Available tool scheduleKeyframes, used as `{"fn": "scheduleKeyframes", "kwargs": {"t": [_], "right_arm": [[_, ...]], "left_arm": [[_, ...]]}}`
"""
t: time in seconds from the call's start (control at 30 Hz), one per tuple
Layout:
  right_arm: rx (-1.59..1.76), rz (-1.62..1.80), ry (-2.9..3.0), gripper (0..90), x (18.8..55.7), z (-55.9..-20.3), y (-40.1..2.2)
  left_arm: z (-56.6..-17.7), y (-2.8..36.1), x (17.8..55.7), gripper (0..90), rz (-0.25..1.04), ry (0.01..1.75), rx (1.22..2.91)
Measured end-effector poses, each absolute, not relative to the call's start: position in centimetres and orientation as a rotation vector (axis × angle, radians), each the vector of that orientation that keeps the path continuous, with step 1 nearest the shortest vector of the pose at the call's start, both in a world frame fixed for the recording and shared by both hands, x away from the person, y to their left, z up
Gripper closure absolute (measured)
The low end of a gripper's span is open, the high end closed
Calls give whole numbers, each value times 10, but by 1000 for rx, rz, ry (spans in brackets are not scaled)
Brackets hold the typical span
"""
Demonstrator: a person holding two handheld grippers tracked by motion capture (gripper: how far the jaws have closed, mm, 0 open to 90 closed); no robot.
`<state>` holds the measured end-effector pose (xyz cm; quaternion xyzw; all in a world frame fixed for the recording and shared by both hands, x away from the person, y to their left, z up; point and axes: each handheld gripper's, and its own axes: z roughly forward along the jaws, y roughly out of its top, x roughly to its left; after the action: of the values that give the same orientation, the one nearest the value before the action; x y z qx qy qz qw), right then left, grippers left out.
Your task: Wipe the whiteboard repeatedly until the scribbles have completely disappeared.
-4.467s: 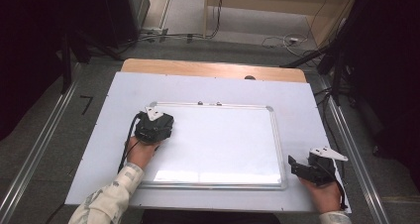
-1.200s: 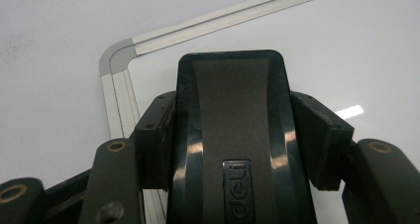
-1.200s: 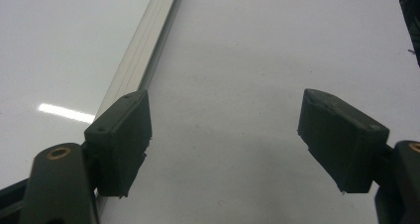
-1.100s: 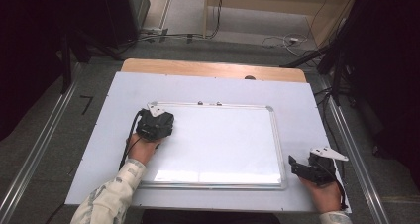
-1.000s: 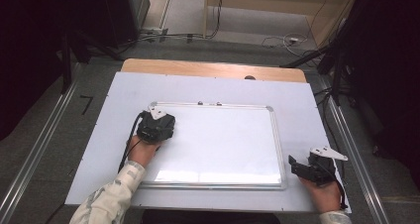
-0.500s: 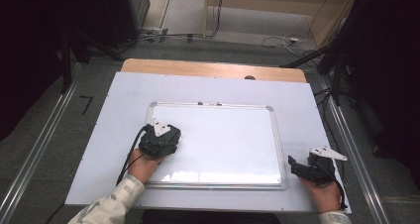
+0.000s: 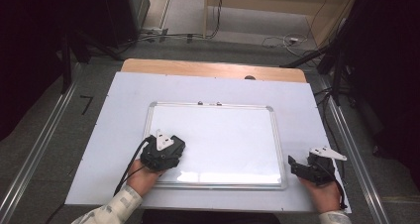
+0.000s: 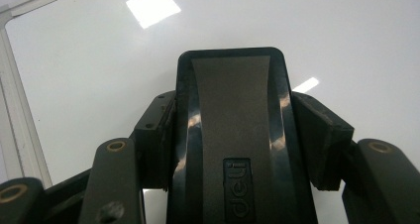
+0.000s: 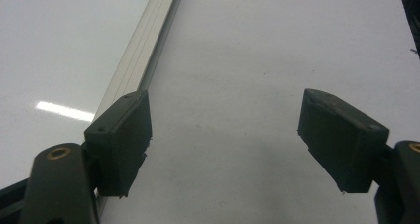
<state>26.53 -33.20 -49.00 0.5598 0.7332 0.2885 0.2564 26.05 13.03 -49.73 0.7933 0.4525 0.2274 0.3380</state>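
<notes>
My left gripper (image 7: 163, 154) has slid toward the whiteboard's (image 7: 223, 135) near-left corner, jaws clamped on one black eraser (image 8: 233, 135) pressed flat on the board; its label reads "deli". My right gripper (image 9: 223, 144) rests beside the board's right edge on the tabletop (image 7: 124, 115), jaws apart, nothing between them.

Whiteboard (image 7: 228, 140): smooth, glossy white panel that mirrors the ceiling lights, edged by a brushed, silvery, metal-look frame (image 9: 143, 50). Eraser (image 8: 233, 135): glossy black plastic shell with a matt grey, felt-like strip along its back. Both sets of jaws: matt black, slightly scuffed. Desk (image 7: 124, 100): matt white sheet over a bare wooden edge (image 7: 208, 69).
</notes>
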Motion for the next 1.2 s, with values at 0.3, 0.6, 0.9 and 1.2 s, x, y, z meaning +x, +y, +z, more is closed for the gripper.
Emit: {"fn": "scheduleKeyframes", "kwargs": {"t": [0.3, 0.6, 0.9, 1.2], "right_arm": [[1520, 781, 1990, 197, 265, -490, -331], [1522, 785, 1987, 197, 265, -490, -333], [1524, 791, 1983, 197, 265, -490, -334], [1520, 787, 1988, 197, 266, -490, -333]], "left_arm": [[-497, 133, 280, 410, 603, 1205, 2063], [-495, 142, 311, 409, 634, 1288, 2034], [-494, 149, 317, 411, 587, 1368, 1944], [-469, 152, 304, 411, 636, 1344, 1889]]}}
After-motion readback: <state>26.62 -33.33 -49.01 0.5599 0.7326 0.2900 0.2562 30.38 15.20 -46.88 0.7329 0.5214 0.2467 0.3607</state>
